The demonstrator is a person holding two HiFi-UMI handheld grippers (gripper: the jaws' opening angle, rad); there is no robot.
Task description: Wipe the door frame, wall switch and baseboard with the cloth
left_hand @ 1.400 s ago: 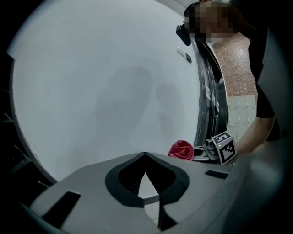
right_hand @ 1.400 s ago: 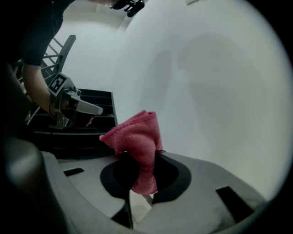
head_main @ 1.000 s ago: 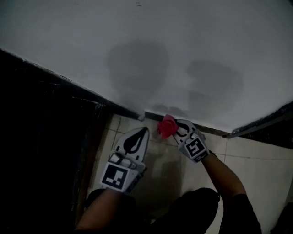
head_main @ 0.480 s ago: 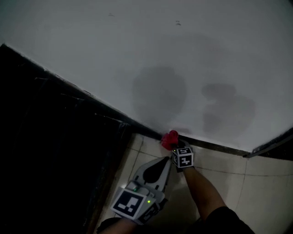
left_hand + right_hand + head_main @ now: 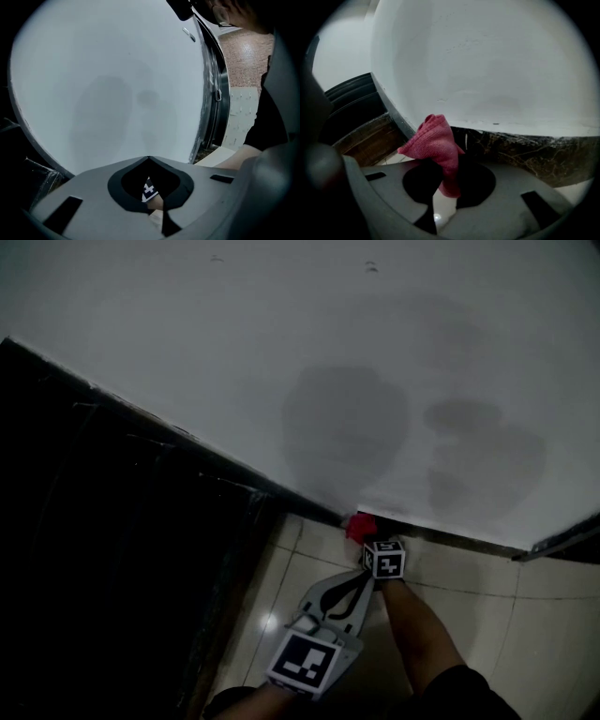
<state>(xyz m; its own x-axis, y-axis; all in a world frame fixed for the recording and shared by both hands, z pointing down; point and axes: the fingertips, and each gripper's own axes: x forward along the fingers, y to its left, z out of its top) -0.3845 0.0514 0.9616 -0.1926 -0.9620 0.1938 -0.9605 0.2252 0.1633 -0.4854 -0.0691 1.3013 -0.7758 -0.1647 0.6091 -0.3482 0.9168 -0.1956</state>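
Cloth [image 5: 435, 143] clamped in right gripper [image 5: 449, 171], at dark baseboard [image 5: 525, 150] under white wall [image 5: 487, 61]; left gripper [image 5: 149, 159] closed, empty.

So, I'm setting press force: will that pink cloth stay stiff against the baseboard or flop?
Probably floppy: the cloth bunches and droops from the right gripper. Likely light, held by one pinched fold. It should crumple against the baseboard, not push stiffly.

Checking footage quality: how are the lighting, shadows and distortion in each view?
Head view: dim overall, two soft shadows on the white painted wall, a small glint on the pale glossy floor tile. Left gripper view: fisheye bends the wall edge, corners black. Right gripper view: pink woven cloth sharp, corners black.
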